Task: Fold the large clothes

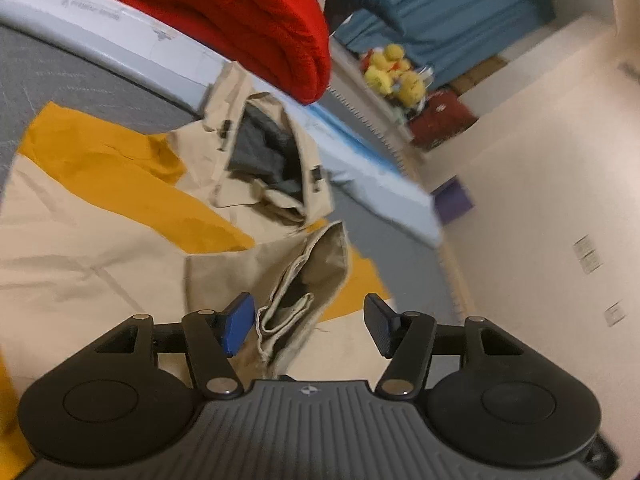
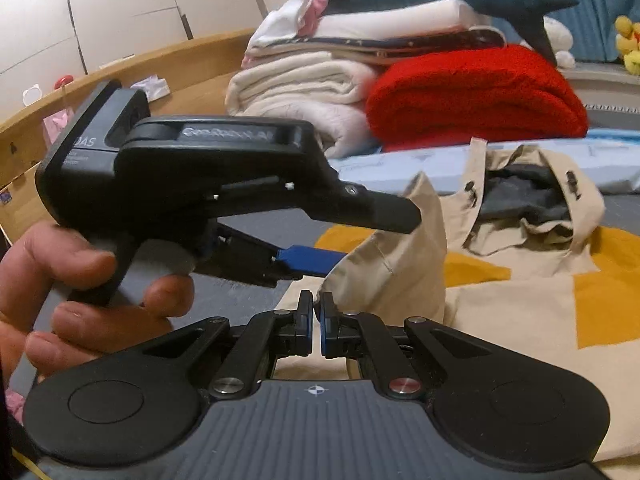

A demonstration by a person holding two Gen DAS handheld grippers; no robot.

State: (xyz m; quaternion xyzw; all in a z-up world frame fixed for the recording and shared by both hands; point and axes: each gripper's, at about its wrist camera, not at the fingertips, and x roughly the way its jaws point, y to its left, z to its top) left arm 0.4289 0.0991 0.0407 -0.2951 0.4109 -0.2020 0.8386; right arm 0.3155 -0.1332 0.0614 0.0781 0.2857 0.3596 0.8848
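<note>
While the beige-and-mustard jacket (image 1: 92,248) is spread over the grey bed surface (image 1: 60,80), its sleeve cuff (image 1: 304,280) is raised between the spread jaws of the left gripper (image 1: 310,326); the blue pad (image 1: 238,326) sits just beside the cuff, the other pad is well apart from it, so no pinch is seen there. In the right wrist view the right gripper (image 2: 316,322) is seen clenched, pads nearly touching; a beige fabric edge (image 2: 390,264) rises directly behind the tips, but whether cloth is caught between them can't be told. The left gripper's body (image 2: 192,184) is seen side-on above, held by a hand (image 2: 80,300). The jacket's hood/collar (image 1: 272,156), w/ grey lining, lies toward the far edge of the bed, next to a pale blue sheet (image 1: 120,28). A red blanket (image 2: 476,96) and a stack of folded linens (image 2: 320,68) are piled beyond that. Lower jacket hem is cut off by both gripper bodies. Left view is motion-blurred toward the right side; yellow plush toys (image 1: 394,72) are only roughly made out.
</note>
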